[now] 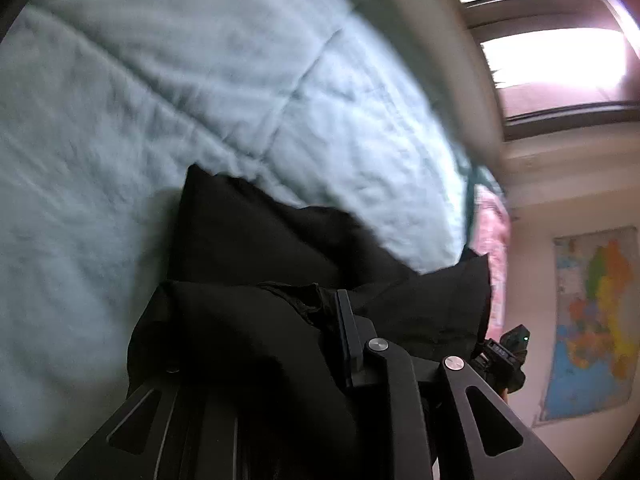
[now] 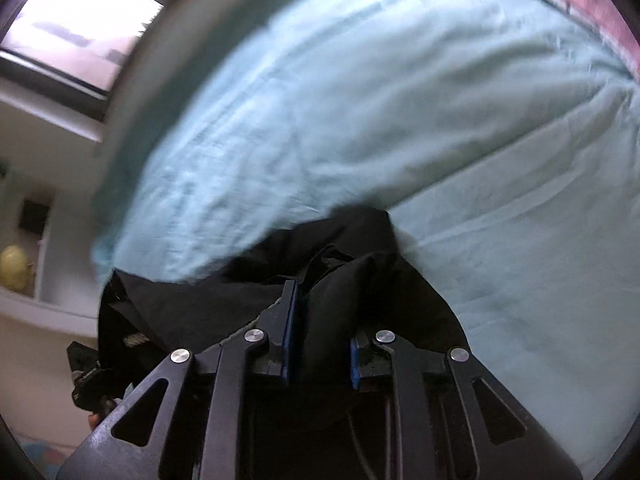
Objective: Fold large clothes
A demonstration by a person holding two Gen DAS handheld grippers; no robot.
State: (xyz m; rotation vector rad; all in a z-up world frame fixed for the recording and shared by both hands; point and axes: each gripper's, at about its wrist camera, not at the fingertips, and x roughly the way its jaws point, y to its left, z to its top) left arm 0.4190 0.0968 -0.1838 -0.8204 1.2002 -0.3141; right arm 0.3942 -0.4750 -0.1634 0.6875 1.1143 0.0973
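A black garment [image 1: 240, 232] hangs bunched over a pale teal quilt [image 1: 160, 100] on the bed. In the left wrist view my left gripper [image 1: 320, 304] is shut on a thick fold of it. The cloth drapes over and hides the left finger, and only the right finger [image 1: 346, 320] shows. In the right wrist view my right gripper [image 2: 320, 308] is shut on another bunch of the black garment [image 2: 352, 236], which fills the gap between the blue pads [image 2: 289, 320] and covers the right finger's tip. Each view shows the other gripper at its edge, blurred.
Bright windows [image 1: 552, 60] stand behind the bed's far edge. A colourful map [image 1: 592, 320] hangs on the wall at right, with a pink patterned cloth [image 1: 492, 240] at the bed's corner. A yellow round object [image 2: 14, 268] sits on a white shelf at left.
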